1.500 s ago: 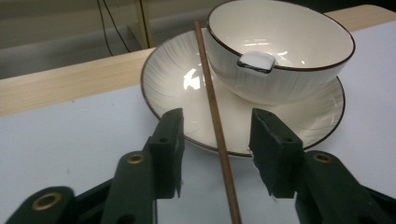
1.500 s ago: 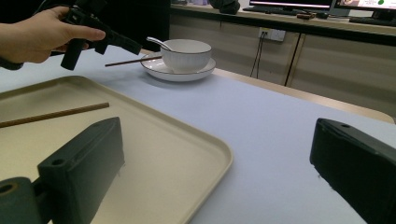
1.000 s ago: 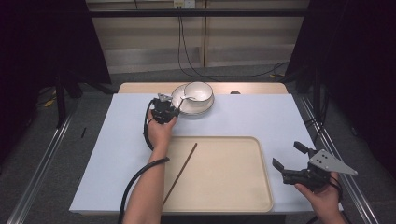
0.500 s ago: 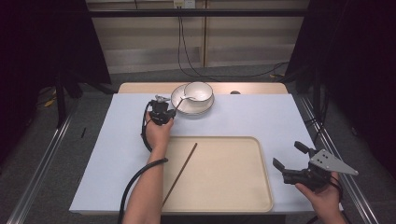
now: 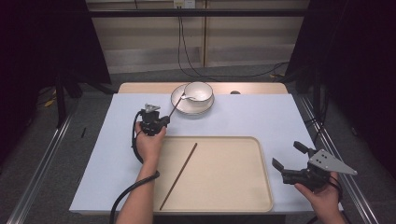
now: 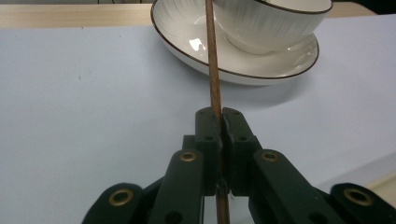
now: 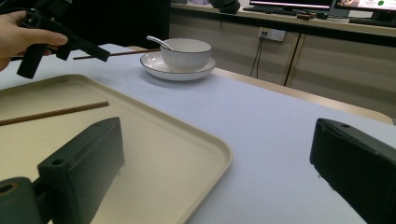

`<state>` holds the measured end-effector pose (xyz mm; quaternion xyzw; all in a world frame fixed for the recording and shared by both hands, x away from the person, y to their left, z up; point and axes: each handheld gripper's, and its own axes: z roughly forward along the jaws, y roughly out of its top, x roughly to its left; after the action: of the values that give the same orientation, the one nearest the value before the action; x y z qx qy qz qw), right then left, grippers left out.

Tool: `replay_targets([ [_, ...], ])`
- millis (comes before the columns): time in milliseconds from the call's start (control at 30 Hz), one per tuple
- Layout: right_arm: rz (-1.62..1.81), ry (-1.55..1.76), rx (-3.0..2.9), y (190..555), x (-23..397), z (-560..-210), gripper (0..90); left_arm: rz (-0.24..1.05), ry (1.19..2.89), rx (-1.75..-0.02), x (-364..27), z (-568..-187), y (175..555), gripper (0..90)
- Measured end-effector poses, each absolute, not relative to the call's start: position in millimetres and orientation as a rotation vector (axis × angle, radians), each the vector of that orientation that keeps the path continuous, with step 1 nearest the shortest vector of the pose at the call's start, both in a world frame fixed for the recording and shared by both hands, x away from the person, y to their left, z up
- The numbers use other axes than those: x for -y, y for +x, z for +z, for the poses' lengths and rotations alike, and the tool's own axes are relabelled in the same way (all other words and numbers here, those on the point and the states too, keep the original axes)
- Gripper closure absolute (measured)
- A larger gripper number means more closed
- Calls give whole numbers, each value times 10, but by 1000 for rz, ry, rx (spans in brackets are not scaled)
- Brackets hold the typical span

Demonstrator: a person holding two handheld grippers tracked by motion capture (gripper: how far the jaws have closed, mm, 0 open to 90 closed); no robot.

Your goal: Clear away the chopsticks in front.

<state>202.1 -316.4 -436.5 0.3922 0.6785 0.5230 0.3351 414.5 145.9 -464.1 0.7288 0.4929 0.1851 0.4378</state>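
My left gripper is shut on a thin brown chopstick just short of the white plate. The stick's far end reaches over the plate rim toward the white bowl. A spoon lies in the bowl. A second chopstick lies slanted on the beige tray. My right gripper hovers at the tray's right edge, open wide with nothing between its jaws. The right gripper view looks across the tray to the left gripper and the held chopstick.
A pale blue mat covers the table, with a wooden strip along the far edge. Cables hang behind the table. Metal rails run along the floor on both sides.
My left gripper has drawn back a little from the plate toward the near left, with the chopstick still held. The right gripper has stayed put.
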Motion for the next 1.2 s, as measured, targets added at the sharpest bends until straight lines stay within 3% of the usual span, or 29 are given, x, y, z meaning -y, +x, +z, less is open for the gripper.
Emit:
replay_targets([
  [467, 1365, 1025, -1770, 2016, 3166, -4358, 24, 460, 1761, -1257, -1600, -4544, 3713, 860],
  [733, 1362, 1018, -1767, 2015, 3165, -4354, 24, 429, 1632, -1302, -1708, -4579, 3237, 860],
  [1200, 1361, 1027, -1767, 2019, 3149, -4353, 24, 422, 1643, -1247, -1632, -4641, 2723, 860],
])
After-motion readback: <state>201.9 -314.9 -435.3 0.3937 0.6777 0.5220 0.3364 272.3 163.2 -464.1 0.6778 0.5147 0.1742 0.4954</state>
